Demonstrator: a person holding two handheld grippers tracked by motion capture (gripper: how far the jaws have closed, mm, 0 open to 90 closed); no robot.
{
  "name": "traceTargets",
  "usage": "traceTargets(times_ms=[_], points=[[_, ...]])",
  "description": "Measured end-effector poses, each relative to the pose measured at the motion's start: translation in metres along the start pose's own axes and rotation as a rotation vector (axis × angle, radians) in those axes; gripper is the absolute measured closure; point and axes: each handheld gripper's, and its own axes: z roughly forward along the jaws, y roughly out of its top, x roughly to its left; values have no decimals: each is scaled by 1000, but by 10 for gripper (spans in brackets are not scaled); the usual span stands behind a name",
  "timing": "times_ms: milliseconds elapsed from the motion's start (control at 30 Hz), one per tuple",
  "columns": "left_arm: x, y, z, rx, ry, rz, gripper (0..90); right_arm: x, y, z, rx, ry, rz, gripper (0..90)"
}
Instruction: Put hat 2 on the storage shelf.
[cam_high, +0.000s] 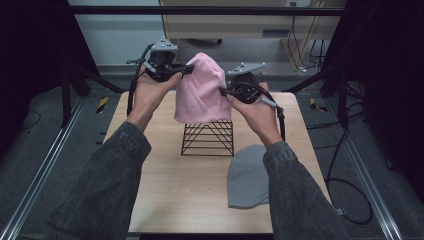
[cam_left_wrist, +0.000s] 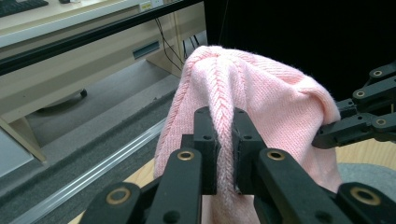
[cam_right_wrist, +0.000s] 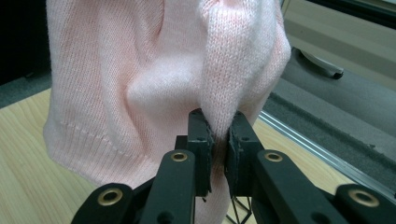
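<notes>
A pink knit beanie (cam_high: 201, 90) hangs over a black wire stand (cam_high: 208, 137) in the middle of the wooden table (cam_high: 165, 190). My left gripper (cam_high: 189, 70) is shut on a fold of the pink beanie (cam_left_wrist: 261, 98) at its upper left side; the jaws pinch the knit between them (cam_left_wrist: 226, 140). On its right side my right gripper (cam_high: 223, 91) is shut on another fold of the pink beanie (cam_right_wrist: 154, 70), with the pads closed on the fabric (cam_right_wrist: 219, 135). The stand's top is hidden under the hat.
A grey beanie (cam_high: 247, 176) lies flat on the table at the front right, near my right forearm. Metal rails (cam_high: 45, 165) run along both sides of the table, and cables (cam_high: 350, 200) lie on the floor to the right.
</notes>
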Motion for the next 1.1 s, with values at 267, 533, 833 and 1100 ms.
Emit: traceTargets(times_ms=[267,533,833,1100], points=[[-1,-15,9,-6,-26,4,828,-6,-20,5,2,9,24,818],[-7,-21,1,-16,-42,0,827,-3,-30,-1,-26,40,10,817],[-23,-32,-3,-8,-68,36,824,2,-47,-7,-23,56,0,822],[-24,-37,-4,-5,-67,31,827,0,-62,-8,5,66,3,838]])
